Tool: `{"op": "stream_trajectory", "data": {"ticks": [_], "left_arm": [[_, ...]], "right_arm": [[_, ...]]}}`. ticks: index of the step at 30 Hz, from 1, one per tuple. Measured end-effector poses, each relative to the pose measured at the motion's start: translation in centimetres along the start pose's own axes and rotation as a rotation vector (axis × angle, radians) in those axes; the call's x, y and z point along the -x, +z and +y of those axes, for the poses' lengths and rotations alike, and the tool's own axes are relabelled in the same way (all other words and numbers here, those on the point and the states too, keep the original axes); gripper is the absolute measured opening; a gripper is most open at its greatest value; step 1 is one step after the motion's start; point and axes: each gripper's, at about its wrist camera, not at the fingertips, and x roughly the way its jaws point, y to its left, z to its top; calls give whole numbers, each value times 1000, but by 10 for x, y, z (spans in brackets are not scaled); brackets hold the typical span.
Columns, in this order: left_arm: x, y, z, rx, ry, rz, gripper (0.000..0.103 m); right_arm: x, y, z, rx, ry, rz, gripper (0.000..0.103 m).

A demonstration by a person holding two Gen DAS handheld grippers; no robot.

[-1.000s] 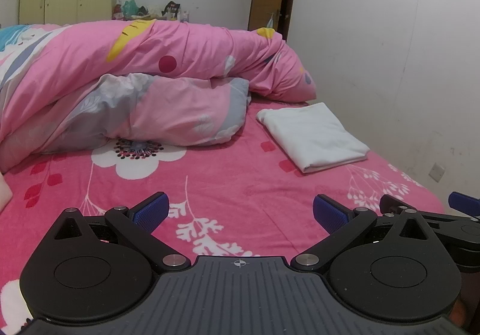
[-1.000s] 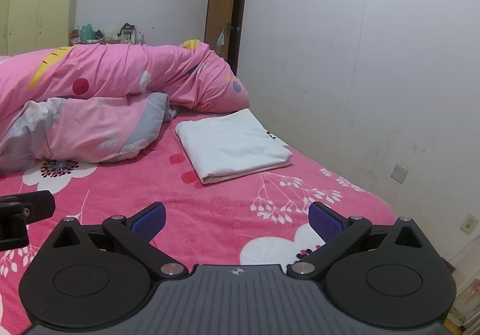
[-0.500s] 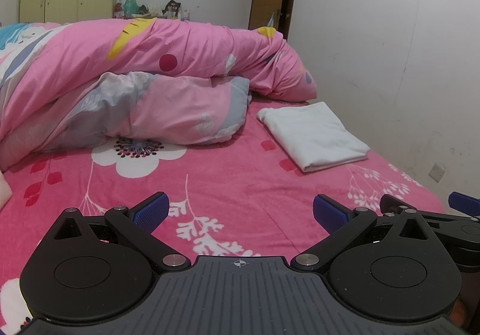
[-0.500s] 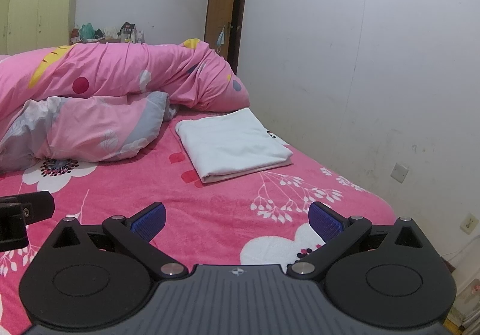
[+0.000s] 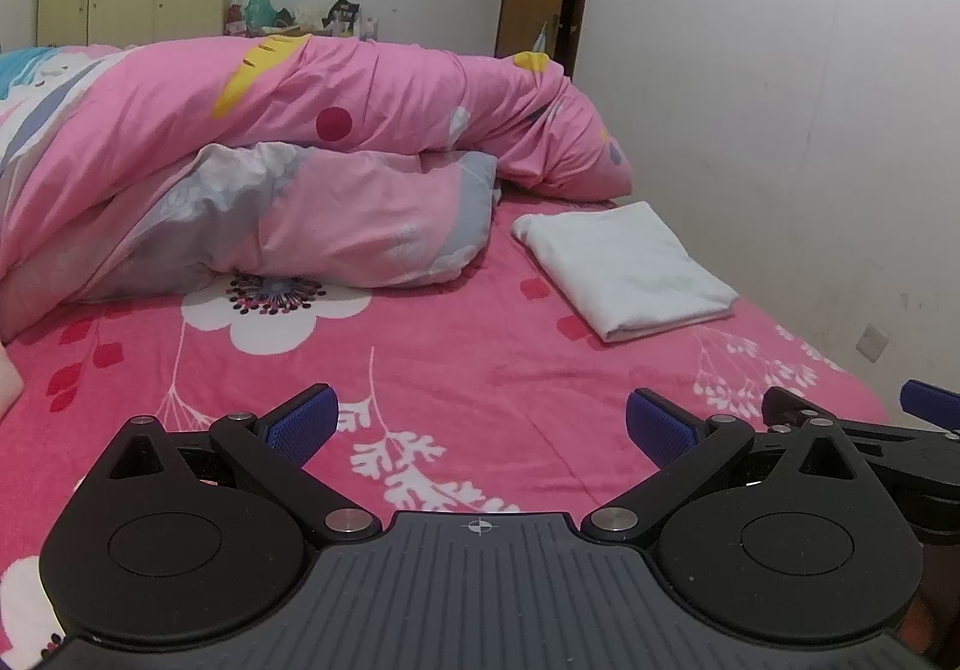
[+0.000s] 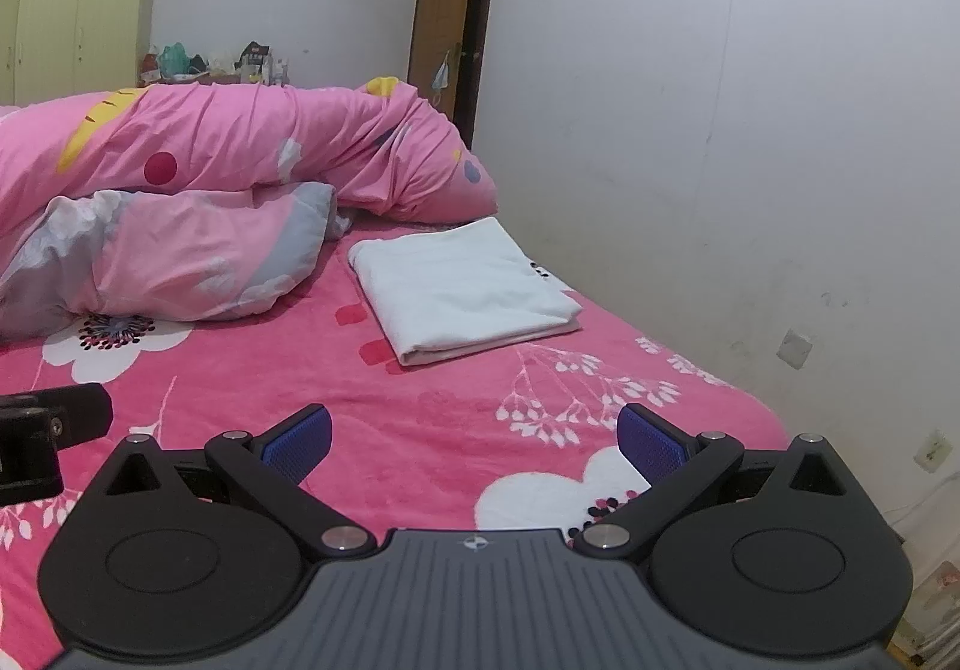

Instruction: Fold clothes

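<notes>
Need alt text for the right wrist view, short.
A white folded garment lies flat on a pink floral bedsheet near the wall, beside a bunched pink duvet. In the foreground, the right hand-held gripper is open and empty, blue pads apart, well short of the garment.

Bed with pink floral sheet (image 5: 456, 370), folded white garment (image 5: 624, 268) near wall, bunched pink duvet (image 5: 240, 141) behind

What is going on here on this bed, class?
A person holds two grippers low over the pink floral bedsheet. The left gripper and the right gripper are both open and empty. A white garment lies folded near the wall, beside a bunched pink duvet. Neither gripper touches any cloth.
</notes>
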Motion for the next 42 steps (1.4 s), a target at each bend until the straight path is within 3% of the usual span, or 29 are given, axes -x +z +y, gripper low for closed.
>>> {"op": "stream_trajectory", "data": {"ticks": [17,42], "left_arm": [[-3,2,-15,-34,-4,8,103],[3,2,-8,-30,6,6,103]], "right_arm": [[2,-2,-21,-11,-29,-2,103],[8,-2,-13,10,-16,-7,103]]}}
